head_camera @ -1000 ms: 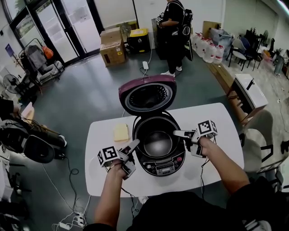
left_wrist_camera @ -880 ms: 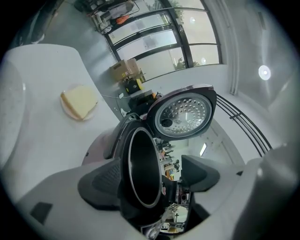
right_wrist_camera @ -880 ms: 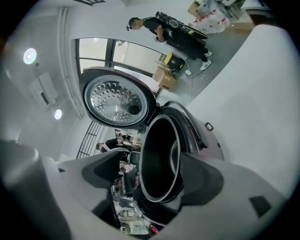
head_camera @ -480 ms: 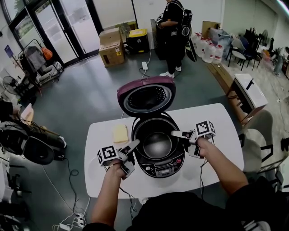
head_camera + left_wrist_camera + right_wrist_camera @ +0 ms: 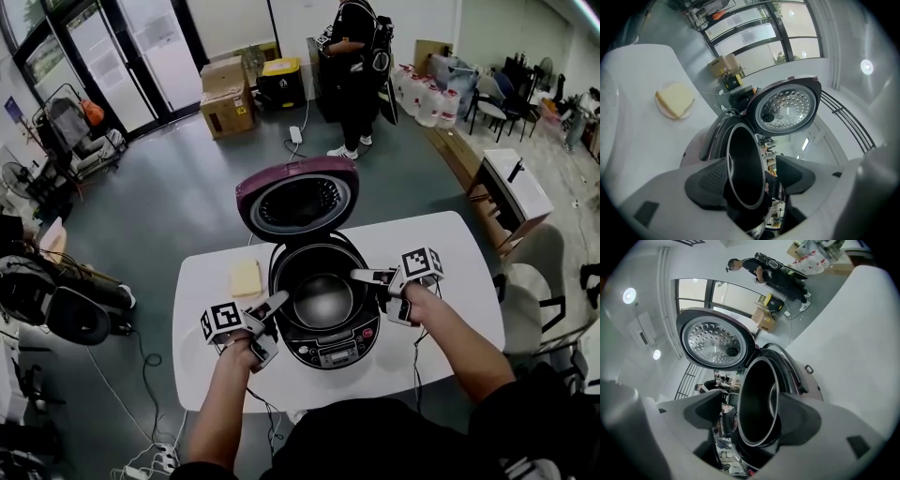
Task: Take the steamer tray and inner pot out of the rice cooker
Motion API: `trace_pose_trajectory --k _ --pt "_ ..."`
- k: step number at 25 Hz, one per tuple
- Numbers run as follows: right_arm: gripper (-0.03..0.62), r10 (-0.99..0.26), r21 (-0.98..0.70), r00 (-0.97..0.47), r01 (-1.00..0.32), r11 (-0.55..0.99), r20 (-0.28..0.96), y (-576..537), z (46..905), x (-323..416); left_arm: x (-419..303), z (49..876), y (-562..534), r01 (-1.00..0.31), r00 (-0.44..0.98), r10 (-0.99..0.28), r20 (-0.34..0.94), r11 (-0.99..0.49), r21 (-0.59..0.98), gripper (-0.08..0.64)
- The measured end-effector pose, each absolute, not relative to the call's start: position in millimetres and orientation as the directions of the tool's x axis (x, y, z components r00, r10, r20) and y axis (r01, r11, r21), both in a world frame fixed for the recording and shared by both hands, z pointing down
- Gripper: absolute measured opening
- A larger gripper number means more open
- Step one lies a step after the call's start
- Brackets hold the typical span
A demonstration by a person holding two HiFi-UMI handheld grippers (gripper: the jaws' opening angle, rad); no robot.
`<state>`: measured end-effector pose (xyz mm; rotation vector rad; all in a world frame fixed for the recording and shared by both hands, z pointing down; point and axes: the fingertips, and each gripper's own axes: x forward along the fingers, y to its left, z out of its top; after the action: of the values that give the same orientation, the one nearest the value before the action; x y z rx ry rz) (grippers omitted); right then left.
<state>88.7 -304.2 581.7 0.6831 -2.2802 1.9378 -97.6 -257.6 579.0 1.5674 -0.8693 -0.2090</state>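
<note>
Rice cooker (image 5: pixel 328 349): sits mid-bench, control panel facing 6 o'clock, close to the near edge.
Lid (image 5: pixel 298 202): thrown open and hinged at 12 o'clock, leaning back off the mouth.
Inner pot (image 5: pixel 322 298): seated in the cooker, mouth open upward, rim showing all round.
Left claw (image 5: pixel 752 176): at the rim's 8 o'clock. The jaws are spread and have just been closing in, with the rim between them and a gap on one side, so no pinch.
Right claw (image 5: pixel 750 416): at the rim's 3 o'clock, jaws spread with the rim between them, not clamped.
Yellow block (image 5: pixel 247 277): on the bench at 10 o'clock of the cooker, just apart from it.
Bench (image 5: pixel 450 253): white top runs from the cooker's 3 o'clock side out to the rounded edge.
Person (image 5: pixel 354 66): standing on the floor at 12 o'clock, well beyond the far edge.
</note>
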Motion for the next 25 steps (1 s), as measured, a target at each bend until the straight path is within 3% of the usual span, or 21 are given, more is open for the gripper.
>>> trace_pose_trajectory --k 2,8,12,18,25 --pt "0.346 -0.287 -0.908 -0.887 -0.405 0.108 0.361 -303.4 586.4 91.4 -100.1 585.7 -256.0 -0.435 0.68 -0.629 0.378 0.069 0.898 0.269" --pt "0.153 -0.3 -0.843 -0.828 -0.525 0.12 0.473 -302.9 602.9 99.4 -112.7 606.6 -253.8 -0.573 0.596 -0.615 0.516 0.125 0.81 0.01" --pt "0.023 -0.32 -0.793 -0.784 -0.593 0.138 0.531 -306.3 610.8 105.5 -112.0 606.2 -256.2 -0.622 0.583 -0.603 0.544 0.101 0.777 0.011" --pt "0.023 -0.328 -0.763 -0.776 -0.614 0.203 0.538 -304.4 609.3 108.0 -109.0 605.0 -252.1 -0.633 0.568 -0.619 0.543 0.093 0.769 0.009" --pt "0.023 -0.381 -0.757 -0.808 -0.571 0.319 0.449 -299.0 562.8 108.5 -107.4 567.8 -244.4 -0.658 0.538 -0.682 0.495 0.028 0.753 0.009"
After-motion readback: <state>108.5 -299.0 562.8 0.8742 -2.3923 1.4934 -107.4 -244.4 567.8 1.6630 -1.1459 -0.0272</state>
